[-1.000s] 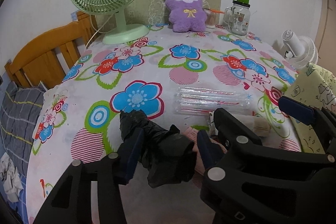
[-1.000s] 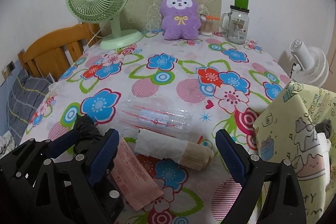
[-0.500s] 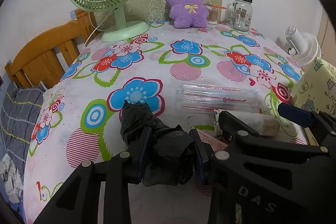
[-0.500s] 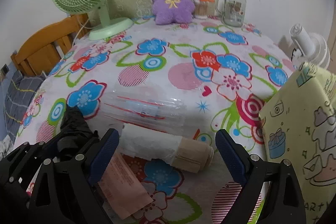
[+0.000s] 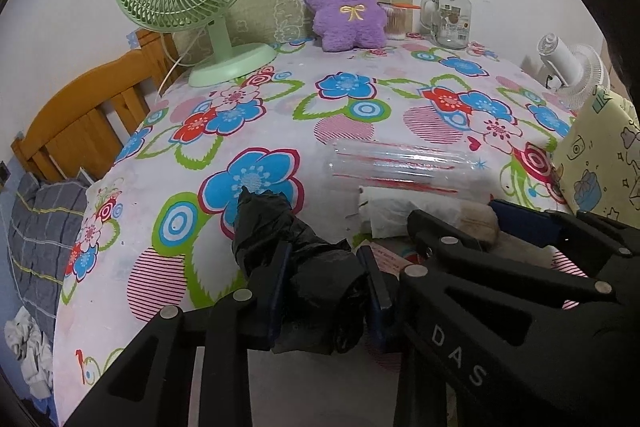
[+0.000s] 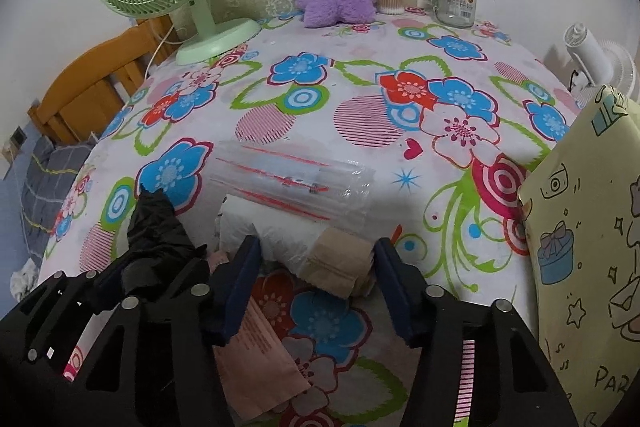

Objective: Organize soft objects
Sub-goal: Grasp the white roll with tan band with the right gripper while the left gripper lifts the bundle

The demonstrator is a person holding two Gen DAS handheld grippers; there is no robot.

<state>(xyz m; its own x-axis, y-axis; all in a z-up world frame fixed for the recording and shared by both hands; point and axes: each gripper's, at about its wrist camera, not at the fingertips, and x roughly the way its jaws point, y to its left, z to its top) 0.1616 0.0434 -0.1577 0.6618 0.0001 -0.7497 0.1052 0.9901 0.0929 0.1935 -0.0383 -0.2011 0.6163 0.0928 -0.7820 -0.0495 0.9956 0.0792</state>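
Black plastic is bunched up between your left tongs (image 5: 324, 291), and they have just been closing on it: both blue pads press into the crumpled black bag (image 5: 296, 259), which lies at the near edge of the bench (image 5: 400, 107) on the flowered cloth. That one is caught. Your right tongs (image 6: 316, 283) have just been closing too, around the white and tan roll (image 6: 320, 247) just beside the bag, but you're not quite there; the pads straddle the tan end and I can't tell whether they bite yet. So you're in the pick-up step, both hands at once. Next, I'd say, finish the squeeze on the roll, gently since it looks soft, then lift both clear of the pink paper slip (image 6: 260, 347) and the clear sleeve of straws (image 6: 288, 179). The yellow cartoon bag (image 6: 584, 247) at your right looks like the likely home.
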